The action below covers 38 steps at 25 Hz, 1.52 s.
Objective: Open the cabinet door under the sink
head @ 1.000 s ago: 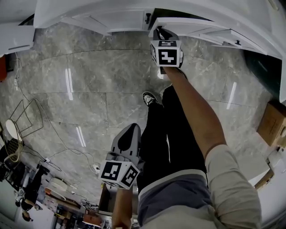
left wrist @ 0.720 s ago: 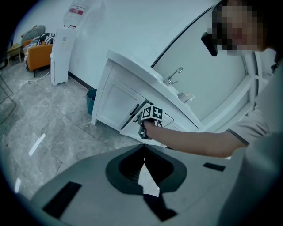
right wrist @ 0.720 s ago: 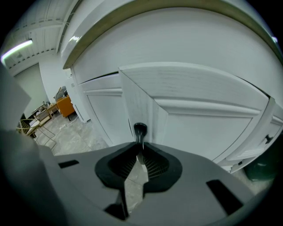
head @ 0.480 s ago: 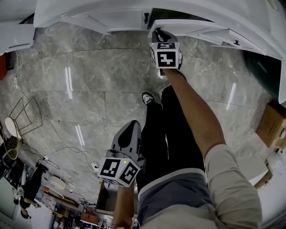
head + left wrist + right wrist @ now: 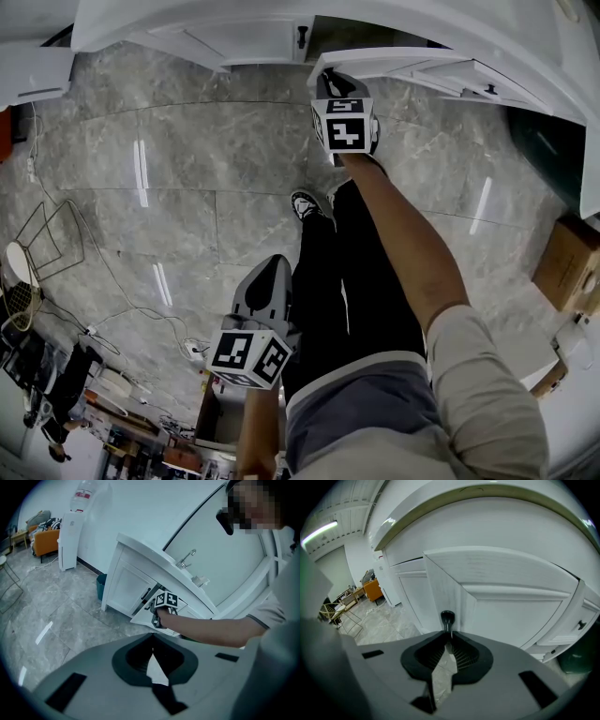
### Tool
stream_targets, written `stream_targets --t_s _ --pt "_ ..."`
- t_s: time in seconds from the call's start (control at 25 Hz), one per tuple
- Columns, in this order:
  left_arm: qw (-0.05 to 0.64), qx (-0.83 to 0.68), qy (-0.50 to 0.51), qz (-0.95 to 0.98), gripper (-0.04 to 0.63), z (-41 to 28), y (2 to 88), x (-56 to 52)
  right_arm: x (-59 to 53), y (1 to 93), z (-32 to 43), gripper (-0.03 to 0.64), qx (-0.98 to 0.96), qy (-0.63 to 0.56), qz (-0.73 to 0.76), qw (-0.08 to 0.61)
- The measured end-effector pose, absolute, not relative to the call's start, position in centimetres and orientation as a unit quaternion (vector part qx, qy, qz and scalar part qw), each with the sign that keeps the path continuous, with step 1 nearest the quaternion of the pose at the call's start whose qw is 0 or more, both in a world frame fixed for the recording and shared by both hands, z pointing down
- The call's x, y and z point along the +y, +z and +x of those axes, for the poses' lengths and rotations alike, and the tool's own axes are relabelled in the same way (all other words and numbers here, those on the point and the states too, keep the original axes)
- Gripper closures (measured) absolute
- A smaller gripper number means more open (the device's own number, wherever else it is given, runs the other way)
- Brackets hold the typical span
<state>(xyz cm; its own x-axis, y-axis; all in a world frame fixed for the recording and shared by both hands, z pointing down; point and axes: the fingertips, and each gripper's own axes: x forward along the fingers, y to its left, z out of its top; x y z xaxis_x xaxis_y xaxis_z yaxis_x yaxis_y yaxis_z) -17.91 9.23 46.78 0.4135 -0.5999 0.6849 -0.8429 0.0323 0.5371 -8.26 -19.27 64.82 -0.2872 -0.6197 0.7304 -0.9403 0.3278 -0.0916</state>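
White cabinet door (image 5: 511,602) stands partly open under the sink counter (image 5: 154,555), and the right gripper (image 5: 448,637) has its jaws closed on the black handle (image 5: 447,618). The left gripper (image 5: 153,644) hangs well apart over the floor (image 5: 187,169), jaws together, holding nothing.

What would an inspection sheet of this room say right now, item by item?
Surface: floor of grey, glossy stone-look tiles.
Job's things: white cabinet door stands partly open; its black handle is gripped.
Clutter: cardboard box at the right; wire chair at the left.
Grippers: right claw shut on the handle; left claw shut, holding nothing, held low and away from the cabinet.
Cables: thin cable trailing over the floor at the left.
Surroundings: tap above the cabinet; water dispenser against the wall.
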Motion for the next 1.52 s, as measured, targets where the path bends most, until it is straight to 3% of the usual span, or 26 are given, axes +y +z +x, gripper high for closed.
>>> stream_targets --t_s 1.52 --pt "0.500 -0.518 0.119 0.684 0.595 -16.4 46.3 10.1 -13.7 64.9 -6.6 0.561 -0.780 0.242 0.465 0.342"
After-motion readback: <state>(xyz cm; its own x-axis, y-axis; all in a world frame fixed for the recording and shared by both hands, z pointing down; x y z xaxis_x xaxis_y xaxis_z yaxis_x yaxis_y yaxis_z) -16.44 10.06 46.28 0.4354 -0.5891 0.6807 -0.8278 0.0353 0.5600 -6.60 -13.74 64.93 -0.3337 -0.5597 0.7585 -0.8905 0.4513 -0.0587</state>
